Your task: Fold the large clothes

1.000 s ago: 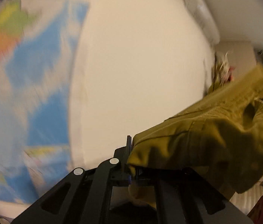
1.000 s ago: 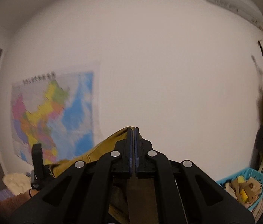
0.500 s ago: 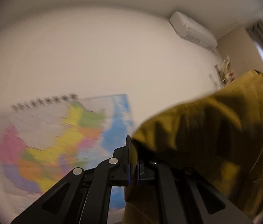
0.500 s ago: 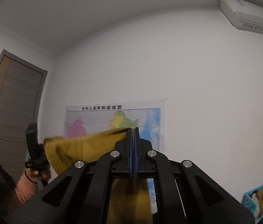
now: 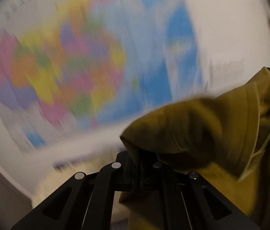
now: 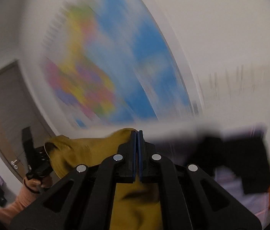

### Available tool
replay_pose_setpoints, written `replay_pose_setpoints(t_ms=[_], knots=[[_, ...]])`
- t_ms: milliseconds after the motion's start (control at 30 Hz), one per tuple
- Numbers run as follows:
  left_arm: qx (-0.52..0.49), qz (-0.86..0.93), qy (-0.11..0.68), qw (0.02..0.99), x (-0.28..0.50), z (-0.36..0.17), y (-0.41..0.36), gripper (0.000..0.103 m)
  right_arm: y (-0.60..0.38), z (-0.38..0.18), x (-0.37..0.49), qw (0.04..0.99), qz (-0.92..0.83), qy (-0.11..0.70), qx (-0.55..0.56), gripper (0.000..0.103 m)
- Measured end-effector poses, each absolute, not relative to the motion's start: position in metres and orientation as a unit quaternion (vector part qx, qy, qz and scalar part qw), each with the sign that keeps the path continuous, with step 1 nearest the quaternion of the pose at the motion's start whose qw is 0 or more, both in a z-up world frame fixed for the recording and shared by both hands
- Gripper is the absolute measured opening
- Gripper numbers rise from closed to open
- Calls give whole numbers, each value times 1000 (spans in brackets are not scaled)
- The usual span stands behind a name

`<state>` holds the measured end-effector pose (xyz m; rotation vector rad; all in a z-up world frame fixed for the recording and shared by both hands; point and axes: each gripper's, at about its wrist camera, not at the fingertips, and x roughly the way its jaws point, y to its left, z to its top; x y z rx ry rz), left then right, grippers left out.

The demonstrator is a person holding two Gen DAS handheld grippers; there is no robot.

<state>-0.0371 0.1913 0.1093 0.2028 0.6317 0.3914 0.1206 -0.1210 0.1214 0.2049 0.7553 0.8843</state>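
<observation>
Mustard-yellow garment [image 5: 201, 126] hanging in mid-air, stretching between the two grippers, not resting on any surface in view. Looking soft and limp, draping and bunching into deep folds; judging by the thick seams and ribbed edge, probably a mid-weight knit or sweatshirt, light enough to lift but floppy, sagging wherever unsupported. Likely unbreakable and not slippery. Best taken at an edge or seam near two corners, keeping the cloth spread between them, as seemingly being done now.

Left gripper [image 5: 136, 164] pinching a fold of the cloth, jaws closed tight on it, fabric spilling over the right finger and down below. Right gripper [image 6: 137, 149] likewise clamping the cloth, blue pads pressing together with yellow fabric emerging left of and beneath them. Seen from the right wrist, left gripper at the far left, held by a hand [image 6: 34, 183] in a peach sleeve [image 6: 14, 205].

Behind, blurring heavily: colourful wall map [image 6: 104, 72], white wall [image 6: 221, 28], brown door [image 6: 2, 107] at left. Dark blurred shapes at lower right impossible to identify.
</observation>
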Motion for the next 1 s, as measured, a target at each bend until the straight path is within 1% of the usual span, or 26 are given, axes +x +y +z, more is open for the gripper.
replay_pose_setpoints(t_ms=[67,100,133,200,233,300,333,367,400,433,500,567,633,667,700,733,767,800,833,867,900,933,967,1000], knots=[[78,185,374,905,0,45,213,2,-105,64,149,816,388,419,87,2],[73,177,393,899,9,28,219,2,-93,23,167,806,367,458,79,2],[64,179,417,889,21,5,227,2,-91,1,177,804,351,473,84,2],[51,180,432,883,36,-17,241,2,-87,-26,193,800,338,488,91,2],[43,182,432,882,39,-18,247,2,-87,-29,199,795,334,495,104,3],[22,174,432,885,42,-15,259,5,-83,-28,203,804,315,497,81,15],[18,165,433,886,44,-11,265,9,-82,-21,199,813,304,492,59,38],[19,166,432,886,43,-8,270,15,-86,-13,190,823,291,486,41,71],[19,164,432,887,41,-7,270,21,-95,-5,180,834,279,476,32,77],[24,161,430,888,38,-3,274,28,-101,0,172,834,286,471,25,77],[35,157,426,890,38,-5,277,33,-111,6,141,820,325,472,4,78],[42,146,421,894,26,-1,270,49,-111,2,111,797,354,489,5,91],[48,129,418,898,27,-8,261,57,-103,-16,77,747,391,537,11,91],[54,126,417,898,25,-9,259,58,-94,-29,54,722,404,562,-3,92],[59,122,419,898,25,-11,256,62,-88,-38,39,712,405,574,-22,93],[67,118,422,896,25,-14,252,64,-81,-47,22,702,405,584,-46,93],[78,117,424,895,24,-16,247,64,-74,-57,8,692,403,594,-67,93],[83,118,426,893,23,-15,245,64,-73,-61,1,692,397,597,-79,89],[83,117,427,893,25,-17,243,64,-73,-63,-4,695,395,593,-90,65],[77,113,427,894,26,-17,243,64,-77,-58,-5,699,398,586,-95,30],[73,112,427,894,26,-17,244,64,-76,-53,-2,704,399,581,-93,12],[69,112,426,895,25,-15,245,64,-87,-35,2,714,403,567,-79,2],[69,111,424,896,25,-15,245,64,-93,-21,5,722,404,557,-71,2],[71,110,422,897,24,-13,245,64,-108,7,10,741,402,534,-71,2]])
